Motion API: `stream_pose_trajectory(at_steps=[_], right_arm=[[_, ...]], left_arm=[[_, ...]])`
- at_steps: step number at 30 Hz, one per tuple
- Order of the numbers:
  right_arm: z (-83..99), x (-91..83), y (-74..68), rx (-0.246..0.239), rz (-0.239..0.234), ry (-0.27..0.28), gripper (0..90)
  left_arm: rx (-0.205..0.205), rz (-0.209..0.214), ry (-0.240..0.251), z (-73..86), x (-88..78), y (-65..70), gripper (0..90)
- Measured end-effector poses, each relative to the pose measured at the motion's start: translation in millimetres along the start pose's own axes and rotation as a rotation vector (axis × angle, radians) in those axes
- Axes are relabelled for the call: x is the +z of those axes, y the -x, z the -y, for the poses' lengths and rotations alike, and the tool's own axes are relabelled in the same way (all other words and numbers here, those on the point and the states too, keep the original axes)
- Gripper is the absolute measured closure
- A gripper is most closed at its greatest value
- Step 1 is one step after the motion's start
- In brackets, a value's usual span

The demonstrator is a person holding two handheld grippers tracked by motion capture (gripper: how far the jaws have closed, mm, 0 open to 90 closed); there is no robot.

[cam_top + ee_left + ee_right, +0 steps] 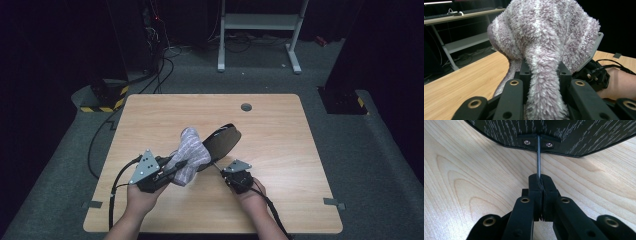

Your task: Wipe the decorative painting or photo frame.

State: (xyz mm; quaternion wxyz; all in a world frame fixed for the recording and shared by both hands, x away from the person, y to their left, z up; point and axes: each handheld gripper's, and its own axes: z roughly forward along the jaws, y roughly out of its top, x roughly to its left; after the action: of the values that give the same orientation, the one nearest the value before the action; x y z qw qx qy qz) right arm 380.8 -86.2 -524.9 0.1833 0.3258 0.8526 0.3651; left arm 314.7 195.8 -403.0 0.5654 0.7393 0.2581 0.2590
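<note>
A fuzzy lilac-and-white striped sock is drawn over the near end of a flat black foot-shaped board, which is tilted above the wooden table. My left gripper is shut on the sock's loose end; in the left gripper view the sock bulges over the left gripper and a fold runs down between the jaws. My right gripper is shut on a thin metal rod screwed into the board's edge; the right gripper pinches the rod's end.
A round cable hole sits near the table's far edge. Behind the table stand a white-framed stand and a hazard-striped base with cables across the floor. The person's right hand is close beside the sock.
</note>
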Motion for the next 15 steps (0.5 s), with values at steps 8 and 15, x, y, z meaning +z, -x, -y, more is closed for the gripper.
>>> stream_pose_trajectory(at_steps=[8, 15], right_arm=[[0.1, 0.0, 0.3, 0.007, -0.004, -0.001, 88.2], [0.1, 0.0, 0.4, 0.007, -0.005, -0.001, 88.4]], left_arm=[[0.019, 0.007, 0.034, -10.8, 5.9, 2.1, 72.6], [0.01, 0.009, 0.021, -0.7, 4.8, -1.2, 72.5]])
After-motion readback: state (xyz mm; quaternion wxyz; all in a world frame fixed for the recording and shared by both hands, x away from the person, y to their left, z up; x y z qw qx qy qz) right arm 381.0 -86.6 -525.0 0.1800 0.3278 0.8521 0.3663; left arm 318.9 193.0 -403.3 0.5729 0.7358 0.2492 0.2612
